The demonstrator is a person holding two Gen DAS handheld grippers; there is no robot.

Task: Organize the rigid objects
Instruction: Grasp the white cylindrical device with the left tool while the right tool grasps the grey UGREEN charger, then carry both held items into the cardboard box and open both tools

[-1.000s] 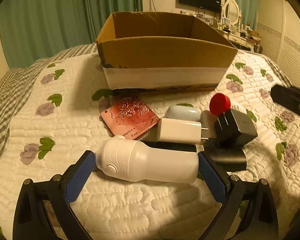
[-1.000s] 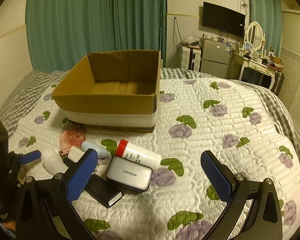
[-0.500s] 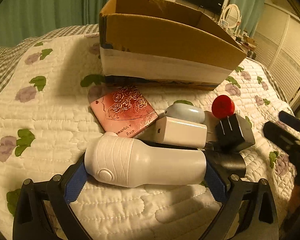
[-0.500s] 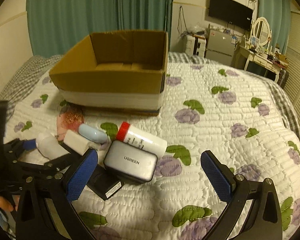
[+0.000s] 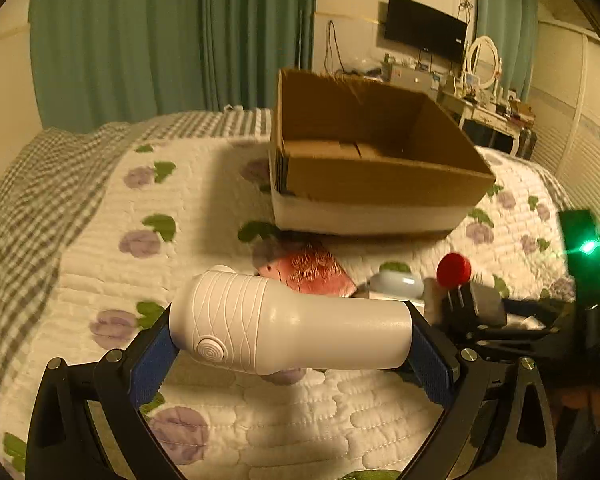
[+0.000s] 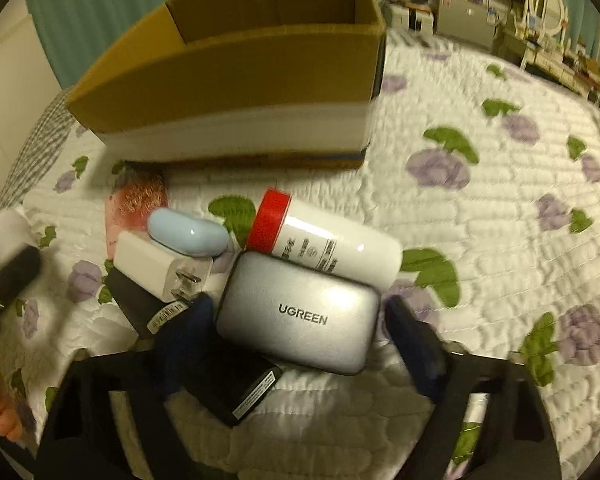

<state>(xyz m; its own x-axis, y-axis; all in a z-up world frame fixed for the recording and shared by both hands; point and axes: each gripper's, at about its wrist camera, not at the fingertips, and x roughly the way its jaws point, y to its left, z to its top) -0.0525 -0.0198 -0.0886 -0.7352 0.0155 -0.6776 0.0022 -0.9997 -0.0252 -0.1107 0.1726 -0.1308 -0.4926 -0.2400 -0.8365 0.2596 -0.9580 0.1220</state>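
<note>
A white plastic handheld device with a ribbed round head (image 5: 284,326) is pinched lengthwise between the blue-padded fingers of the left gripper (image 5: 290,354), low in the centre of the left wrist view, raised clear of the white quilted bedspread with purple flowers (image 5: 148,216). An open brown cardboard box with a white lower band (image 5: 364,164) is seen at the upper centre. In the right wrist view, the right gripper (image 6: 296,344) is spread, one finger at either side of a grey rounded UGREEN charger (image 6: 300,318); contact cannot be told through the blur. A white cylindrical bottle with a red cap (image 6: 320,242) is seen touching the charger's upper edge. A pale blue oval case (image 6: 186,234) rests on a white plug adapter (image 6: 156,264) at centre left.
</note>
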